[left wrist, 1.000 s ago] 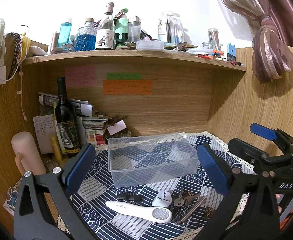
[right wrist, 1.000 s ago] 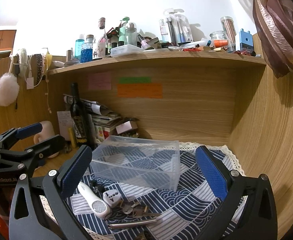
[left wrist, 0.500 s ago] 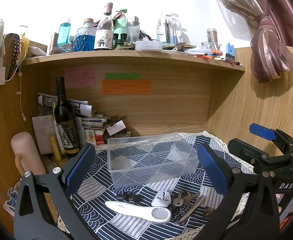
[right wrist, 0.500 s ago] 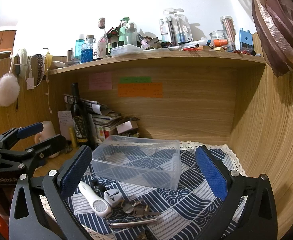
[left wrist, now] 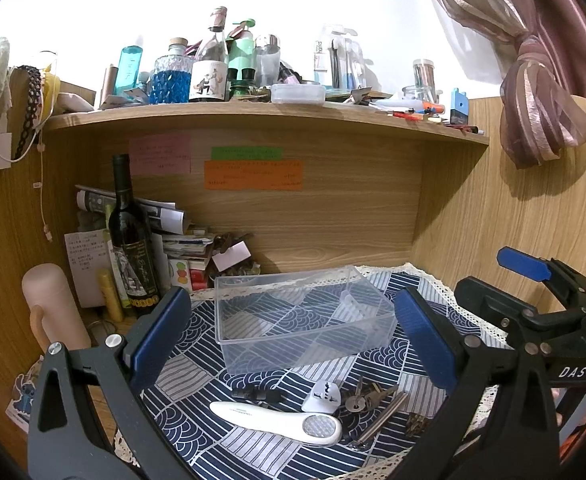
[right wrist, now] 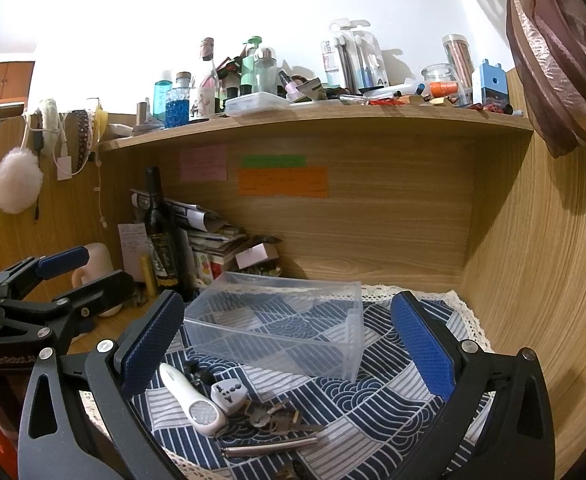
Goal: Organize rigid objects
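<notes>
A clear plastic box [left wrist: 301,316] stands empty on the blue patterned cloth [left wrist: 197,412]; it also shows in the right wrist view [right wrist: 281,328]. In front of it lie a white handheld device [left wrist: 281,422], a white plug adapter [left wrist: 325,394], a bunch of keys [left wrist: 363,398], a metal rod [left wrist: 381,420] and a small black clip [left wrist: 255,395]. The same items show in the right wrist view: device [right wrist: 191,398], adapter [right wrist: 229,394], keys [right wrist: 273,418], rod [right wrist: 269,446]. My left gripper [left wrist: 293,340] is open and empty above them. My right gripper [right wrist: 285,348] is open and empty.
A dark wine bottle [left wrist: 131,248], stacked papers [left wrist: 173,236] and a pink cylinder [left wrist: 51,312] crowd the back left. A wooden shelf [left wrist: 253,114] with several bottles hangs overhead. A wooden wall [right wrist: 533,280] closes the right side. The cloth's lace edge [left wrist: 433,280] marks the border.
</notes>
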A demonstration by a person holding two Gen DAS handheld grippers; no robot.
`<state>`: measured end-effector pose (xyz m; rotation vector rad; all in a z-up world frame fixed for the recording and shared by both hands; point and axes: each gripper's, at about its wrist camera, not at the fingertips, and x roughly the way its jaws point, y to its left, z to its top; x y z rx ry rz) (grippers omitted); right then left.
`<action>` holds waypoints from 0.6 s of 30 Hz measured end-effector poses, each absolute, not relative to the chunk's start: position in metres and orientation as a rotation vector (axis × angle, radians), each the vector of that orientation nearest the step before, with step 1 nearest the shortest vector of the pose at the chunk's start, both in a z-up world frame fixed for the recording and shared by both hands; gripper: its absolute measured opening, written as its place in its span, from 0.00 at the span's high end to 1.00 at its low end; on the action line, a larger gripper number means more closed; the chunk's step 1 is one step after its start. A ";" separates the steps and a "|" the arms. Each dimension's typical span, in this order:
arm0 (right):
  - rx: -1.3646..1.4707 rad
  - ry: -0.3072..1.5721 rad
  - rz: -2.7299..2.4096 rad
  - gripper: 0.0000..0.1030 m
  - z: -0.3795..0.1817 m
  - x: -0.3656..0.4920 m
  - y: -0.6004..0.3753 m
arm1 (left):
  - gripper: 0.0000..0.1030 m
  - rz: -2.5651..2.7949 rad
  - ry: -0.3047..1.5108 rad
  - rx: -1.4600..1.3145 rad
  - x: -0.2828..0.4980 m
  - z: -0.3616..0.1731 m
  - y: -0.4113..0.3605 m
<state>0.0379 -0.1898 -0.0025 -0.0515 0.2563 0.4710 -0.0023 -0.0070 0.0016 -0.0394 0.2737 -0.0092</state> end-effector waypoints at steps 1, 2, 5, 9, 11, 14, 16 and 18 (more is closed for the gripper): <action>-0.052 0.257 0.471 0.00 -0.003 0.038 -0.190 | 0.00 -0.009 0.275 -0.040 -0.002 0.002 -0.007; -0.051 0.257 0.471 0.00 -0.003 0.038 -0.190 | 0.00 -0.009 0.274 -0.039 -0.003 0.001 -0.007; -0.049 0.256 0.473 0.00 -0.003 0.037 -0.190 | 0.00 -0.015 0.278 -0.040 -0.004 0.001 -0.008; -0.048 0.257 0.474 0.00 -0.003 0.037 -0.189 | 0.00 -0.026 0.284 -0.048 -0.005 0.001 -0.008; -0.045 0.264 0.482 0.00 -0.004 0.038 -0.189 | 0.00 -0.038 0.292 -0.056 -0.004 0.000 -0.007; -0.038 0.282 0.491 0.01 -0.006 0.040 -0.188 | 0.00 -0.041 0.309 -0.065 -0.001 -0.003 -0.004; -0.037 0.301 0.492 0.03 -0.009 0.044 -0.189 | 0.01 -0.031 0.320 -0.066 0.002 -0.007 -0.002; -0.040 0.329 0.493 0.10 -0.014 0.049 -0.189 | 0.04 -0.020 0.343 -0.069 0.005 -0.012 0.002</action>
